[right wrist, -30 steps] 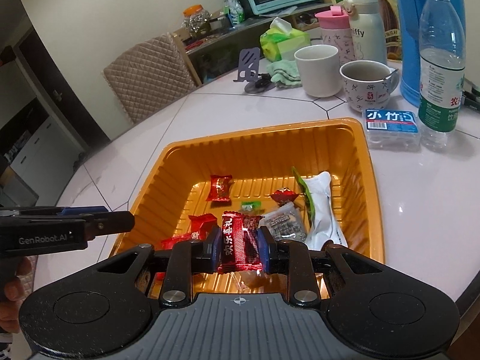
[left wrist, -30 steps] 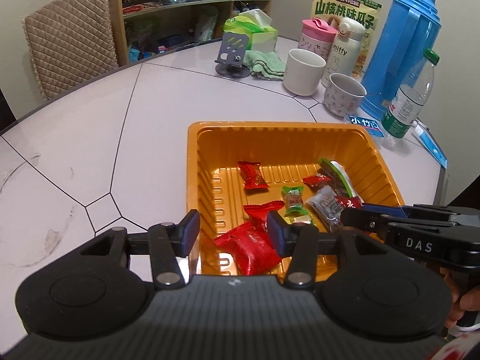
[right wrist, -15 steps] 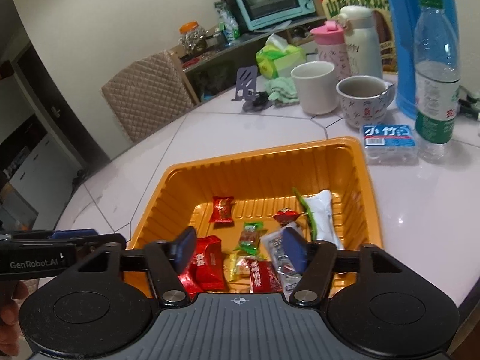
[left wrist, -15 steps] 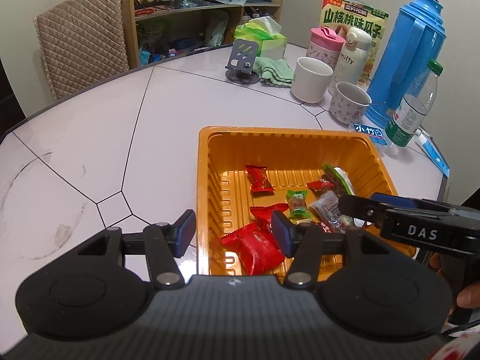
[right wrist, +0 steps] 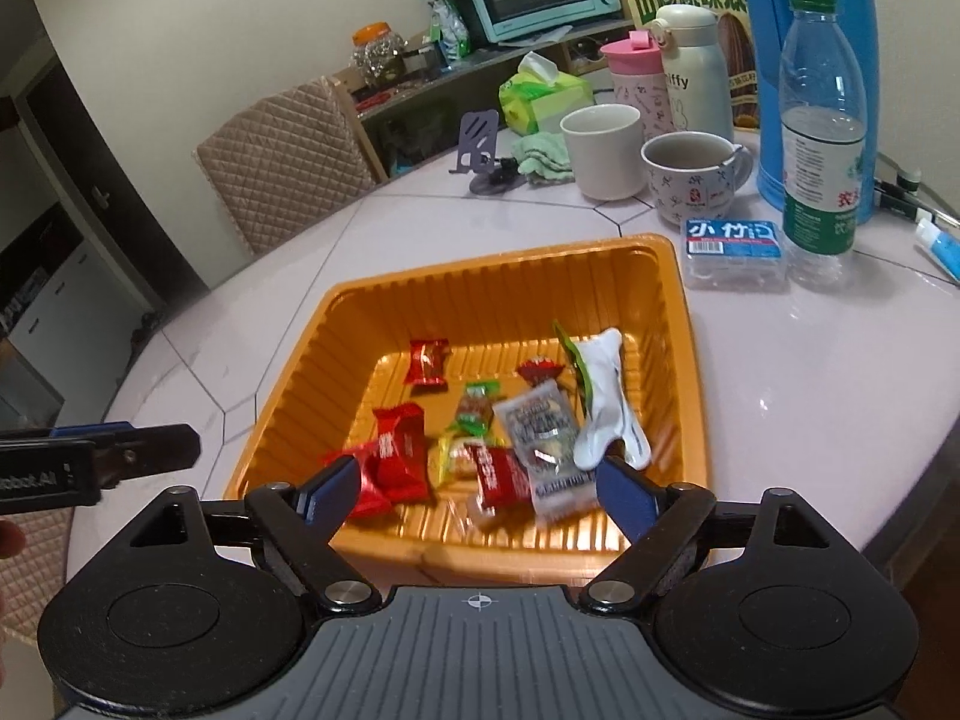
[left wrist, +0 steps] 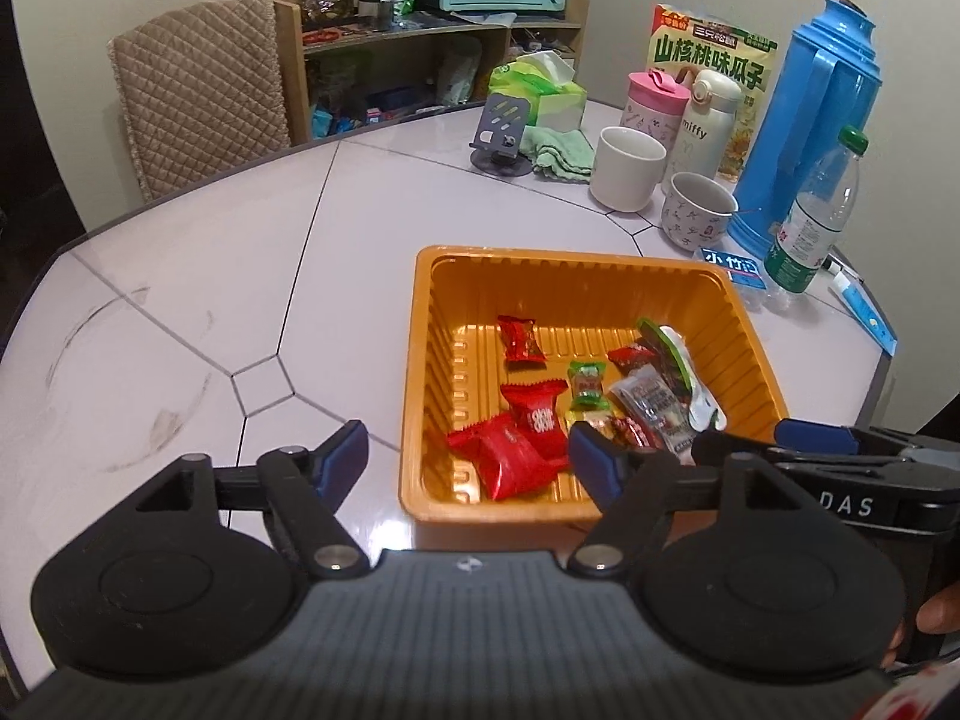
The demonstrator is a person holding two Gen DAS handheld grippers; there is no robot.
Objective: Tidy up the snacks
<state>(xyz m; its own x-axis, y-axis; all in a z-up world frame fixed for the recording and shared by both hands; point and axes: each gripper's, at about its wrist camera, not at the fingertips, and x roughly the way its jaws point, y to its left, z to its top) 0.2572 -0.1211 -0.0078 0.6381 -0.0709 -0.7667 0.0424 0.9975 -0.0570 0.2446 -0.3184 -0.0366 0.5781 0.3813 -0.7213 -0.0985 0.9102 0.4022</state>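
The shiny orange plastic tray [right wrist: 672, 300] sits on the pale round table [left wrist: 198, 276], and the wrapped snacks lie inside it: red candy packs [left wrist: 510, 450], a small green candy [left wrist: 587, 383] and a white pouch with a green edge [right wrist: 606, 396]. The left gripper [left wrist: 468, 456] and the right gripper [right wrist: 474, 489] both hang over the near edge of the tray. Their blue-tipped jaws are opening wide and hold nothing.

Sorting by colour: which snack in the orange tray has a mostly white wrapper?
The long white pouch with a green edge, at the tray's right side; the others are red, green or clear.
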